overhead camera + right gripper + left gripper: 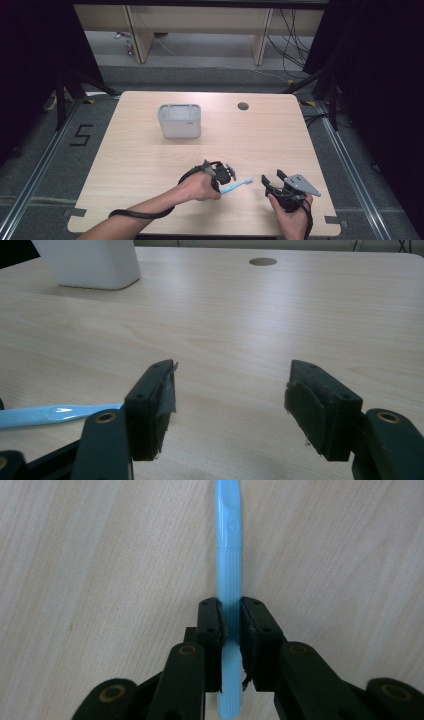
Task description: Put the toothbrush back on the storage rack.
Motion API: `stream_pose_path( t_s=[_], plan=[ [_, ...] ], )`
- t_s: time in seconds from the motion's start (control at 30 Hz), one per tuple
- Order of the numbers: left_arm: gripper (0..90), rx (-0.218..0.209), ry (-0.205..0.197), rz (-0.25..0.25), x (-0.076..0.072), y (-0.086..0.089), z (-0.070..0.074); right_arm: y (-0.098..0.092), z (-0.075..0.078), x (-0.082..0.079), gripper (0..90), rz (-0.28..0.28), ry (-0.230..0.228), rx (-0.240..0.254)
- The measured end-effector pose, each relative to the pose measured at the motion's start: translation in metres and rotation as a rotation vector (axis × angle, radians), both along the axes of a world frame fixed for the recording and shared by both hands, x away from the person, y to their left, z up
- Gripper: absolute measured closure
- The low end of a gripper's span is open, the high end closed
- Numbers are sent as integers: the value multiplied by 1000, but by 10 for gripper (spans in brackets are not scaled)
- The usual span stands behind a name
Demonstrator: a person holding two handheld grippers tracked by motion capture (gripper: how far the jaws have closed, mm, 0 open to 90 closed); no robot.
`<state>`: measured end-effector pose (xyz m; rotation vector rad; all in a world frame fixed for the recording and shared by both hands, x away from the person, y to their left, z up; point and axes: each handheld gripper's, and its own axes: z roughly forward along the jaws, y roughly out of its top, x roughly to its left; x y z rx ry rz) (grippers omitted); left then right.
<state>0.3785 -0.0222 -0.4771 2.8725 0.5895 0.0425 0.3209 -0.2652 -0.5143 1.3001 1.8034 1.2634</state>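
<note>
A light blue toothbrush (239, 185) lies low over the wooden table (150, 160) near the front middle. My left gripper (224, 182) points down onto it and is shut on its ribbed handle (229, 555), with the jaws (231, 609) pressed on both sides. One end of the toothbrush (55, 415) reaches toward my right gripper (273, 177), which stands open a little to the right with nothing between its fingers (232, 385). I cannot tell whether the toothbrush touches the table.
A white rectangular holder (179, 120) stands upright at the back middle of the table; in the right gripper view the holder (90, 262) is at the far left. A round cable hole (243, 106) sits behind right. Bare wood lies between holder and grippers.
</note>
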Motion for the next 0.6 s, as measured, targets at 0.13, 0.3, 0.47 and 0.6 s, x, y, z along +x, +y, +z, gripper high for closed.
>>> stream_pose_path(
  t_s=[0.13,0.3,0.47,0.6],
  plan=[
    [793,4,-5,-16,-1,1,0,0,0,-1,368,-6,13,14],
    [794,0,-12,-30,-2,1,0,0,0,-1,368,-6,5,6],
    [837,-22,-27,-52,-2,3,6,0,0,-1,367,3,11,28],
    [836,-14,-45,-60,-3,3,2,0,0,-1,366,5,17,20]
  ],
)
